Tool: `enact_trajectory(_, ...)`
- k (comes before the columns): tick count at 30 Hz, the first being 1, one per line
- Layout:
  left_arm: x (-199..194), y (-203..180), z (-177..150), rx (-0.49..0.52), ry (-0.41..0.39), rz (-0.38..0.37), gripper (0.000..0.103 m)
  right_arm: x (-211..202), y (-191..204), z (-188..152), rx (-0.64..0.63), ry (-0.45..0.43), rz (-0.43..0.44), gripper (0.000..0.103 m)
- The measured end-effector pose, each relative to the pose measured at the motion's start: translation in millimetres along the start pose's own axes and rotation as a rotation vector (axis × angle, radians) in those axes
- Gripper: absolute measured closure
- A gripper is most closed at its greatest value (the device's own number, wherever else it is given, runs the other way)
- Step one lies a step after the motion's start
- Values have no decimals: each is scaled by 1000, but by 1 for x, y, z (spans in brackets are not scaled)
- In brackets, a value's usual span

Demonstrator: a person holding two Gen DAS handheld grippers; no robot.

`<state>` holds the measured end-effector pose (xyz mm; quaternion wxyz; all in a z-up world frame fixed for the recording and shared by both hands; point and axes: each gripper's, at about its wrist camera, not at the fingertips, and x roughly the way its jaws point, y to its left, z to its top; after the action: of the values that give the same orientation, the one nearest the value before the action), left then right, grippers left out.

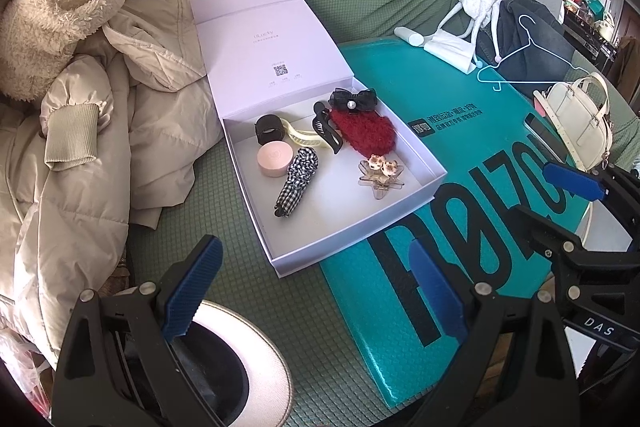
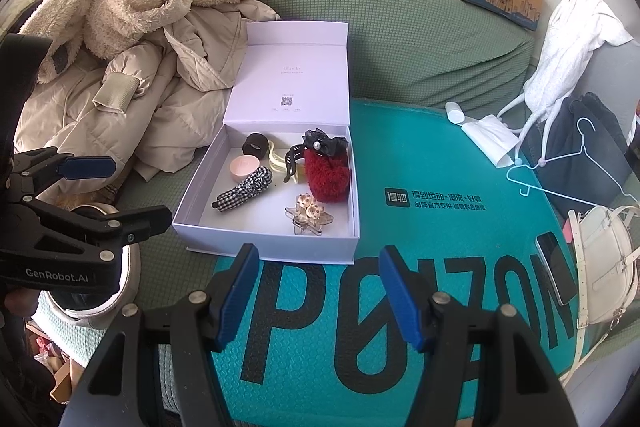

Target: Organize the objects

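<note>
An open white cardboard gift box [image 2: 276, 227], lid up, lies on the green sofa's seat against the teal "POIZON" mailer's [image 2: 420, 187] left edge, holding a red fluffy hair clip [image 2: 328, 175], checked scrunchie [image 2: 244, 193], pink round compact [image 2: 245, 165] and clear star-shaped claw clip [image 2: 308, 217]. The left gripper [image 1: 316, 291] and right gripper [image 2: 320, 291] both gape wide, empty.

Box [image 2: 208, 223] looks like smooth matt card, pale lilac. Inside: a fuzzy red clip [image 2: 328, 175] that's all woolly pile, a checked cloth scrunchie [image 2: 244, 193], a glossy black plastic claw [image 2: 294, 157], a see-through plastic star clip [image 2: 308, 217], a matt pink compact [image 2: 245, 165] and a sheer black bow [image 2: 326, 143] with a pearly bead. Sofa cover [image 2: 420, 39] is green waffle-textured cloth. The teal mailer [image 2: 460, 163] is shiny, bubbly plastic. Coat [image 1: 80, 147] is quilted matt fabric with fluffy fleece lining. Gripper pads [image 2: 240, 291] are ribbed blue on matt black plastic with metal rivets.
</note>
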<state>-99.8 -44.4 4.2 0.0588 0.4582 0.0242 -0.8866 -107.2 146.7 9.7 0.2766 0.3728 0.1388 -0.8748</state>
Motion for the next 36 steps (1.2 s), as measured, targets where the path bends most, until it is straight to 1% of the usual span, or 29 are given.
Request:
enact_trajectory(14, -3, -4, -5, 11, 2, -5, 9, -1, 0, -2, 4, 1, -2, 40)
enact_trajectory(23, -12, -9, -11, 18, -10, -14, 9, -12, -1, -10, 14, -10, -9, 40)
enact_trajectory(36, -17, -13, -23, 23, -5, -19, 9, -21, 1, -21, 23, -12, -11, 40)
